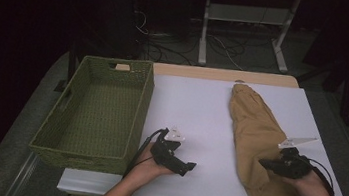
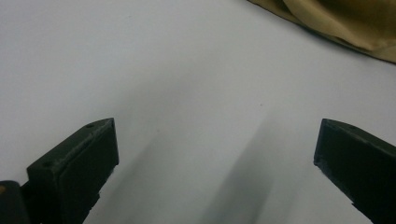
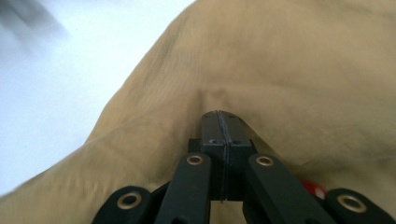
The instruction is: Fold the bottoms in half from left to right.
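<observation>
Tan cloth, a folded garment [image 1: 256,138], lies on the right half of the white desk [image 1: 196,111], its long axis running from the far edge toward the near right corner. In the high view the right gripper [image 1: 269,164] sits on the garment's near part, so the right hand is plainly the nearer one; the left gripper [image 1: 185,166] rests on bare desk, well apart, with the garment off to its right. A green woven basket [image 1: 95,113] stands at the left, and beyond the desk the room is dark, with cables and a frame's legs.

Left gripper view: jaws stand wide apart over empty white surface, the garment at the far right corner.

Right gripper view: jaws are closed together, pinching a fold of the garment.
</observation>
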`<state>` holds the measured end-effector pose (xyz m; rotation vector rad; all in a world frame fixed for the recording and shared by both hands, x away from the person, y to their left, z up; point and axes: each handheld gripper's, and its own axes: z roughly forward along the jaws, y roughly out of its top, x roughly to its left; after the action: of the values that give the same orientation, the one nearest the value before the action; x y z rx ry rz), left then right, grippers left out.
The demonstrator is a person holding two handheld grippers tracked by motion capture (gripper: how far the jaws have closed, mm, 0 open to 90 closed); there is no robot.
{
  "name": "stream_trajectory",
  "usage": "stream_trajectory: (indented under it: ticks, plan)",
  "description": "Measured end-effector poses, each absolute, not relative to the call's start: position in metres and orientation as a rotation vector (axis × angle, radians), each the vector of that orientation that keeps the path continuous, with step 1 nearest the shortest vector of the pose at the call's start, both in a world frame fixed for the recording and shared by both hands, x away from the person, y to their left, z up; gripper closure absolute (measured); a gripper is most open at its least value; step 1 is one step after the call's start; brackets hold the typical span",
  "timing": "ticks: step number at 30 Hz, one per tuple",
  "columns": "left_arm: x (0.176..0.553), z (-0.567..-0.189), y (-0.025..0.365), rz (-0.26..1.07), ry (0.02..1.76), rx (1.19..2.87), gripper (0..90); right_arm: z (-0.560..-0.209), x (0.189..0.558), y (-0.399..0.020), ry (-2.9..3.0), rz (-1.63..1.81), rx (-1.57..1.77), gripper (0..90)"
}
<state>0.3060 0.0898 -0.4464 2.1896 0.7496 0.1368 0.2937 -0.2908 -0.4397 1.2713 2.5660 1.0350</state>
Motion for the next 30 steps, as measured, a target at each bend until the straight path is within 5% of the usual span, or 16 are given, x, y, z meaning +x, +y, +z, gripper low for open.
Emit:
stream_trajectory:
  ticks: [13,30]
  plan:
    - [0.307,-0.446,0.091,0.134,0.750,2.185,0.1,-0.445,0.314,-0.266,2.598,0.977,1.211,89.3]
    - [0.306,-0.444,0.091,0.131,0.745,2.179,0.1,-0.429,0.293,-0.290,2.476,1.069,1.258,84.7]
